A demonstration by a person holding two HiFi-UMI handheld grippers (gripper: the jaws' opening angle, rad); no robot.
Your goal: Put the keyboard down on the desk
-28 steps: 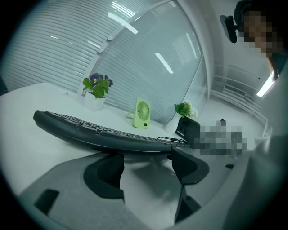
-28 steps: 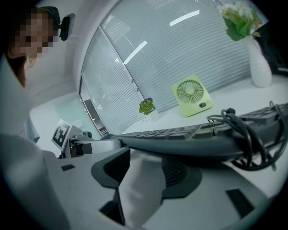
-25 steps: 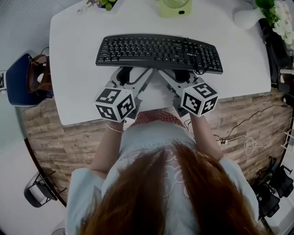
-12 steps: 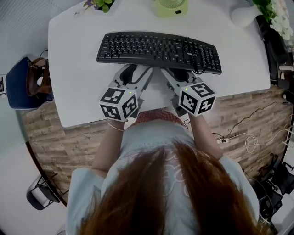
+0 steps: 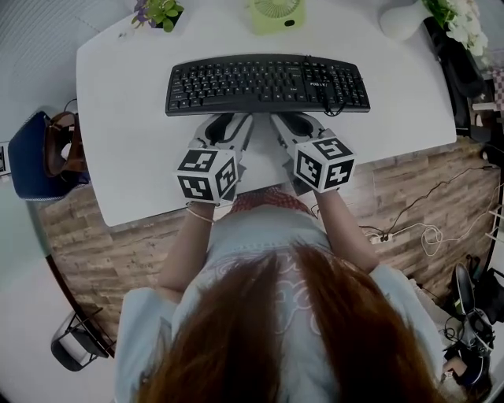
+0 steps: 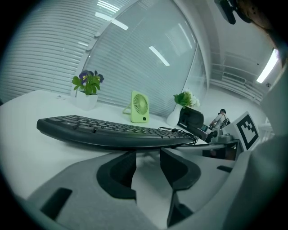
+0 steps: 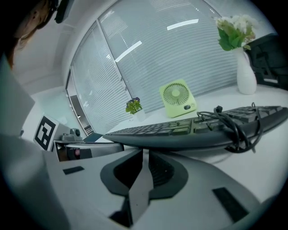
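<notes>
Keyboard (image 5: 268,83) lying flat on the white desk (image 5: 126,149), with two grippers close by its near side.

Near the desk's front edge, the left gripper (image 6: 145,156) has its jaws spread apart with nothing between them, and their tips sit just in front of the keyboard's near edge. The right gripper (image 7: 144,157) is beside it, its jaws almost pressed together with only a thin slit, and it holds nothing. The black keyboard runs across the middle of the desk, and a black cable (image 5: 327,93) is bunched on its right end. Along the far edge stand a small flower pot (image 5: 157,12) at the left corner, a green fan (image 5: 277,11) in the middle and a white vase (image 5: 400,17) toward the right.
</notes>
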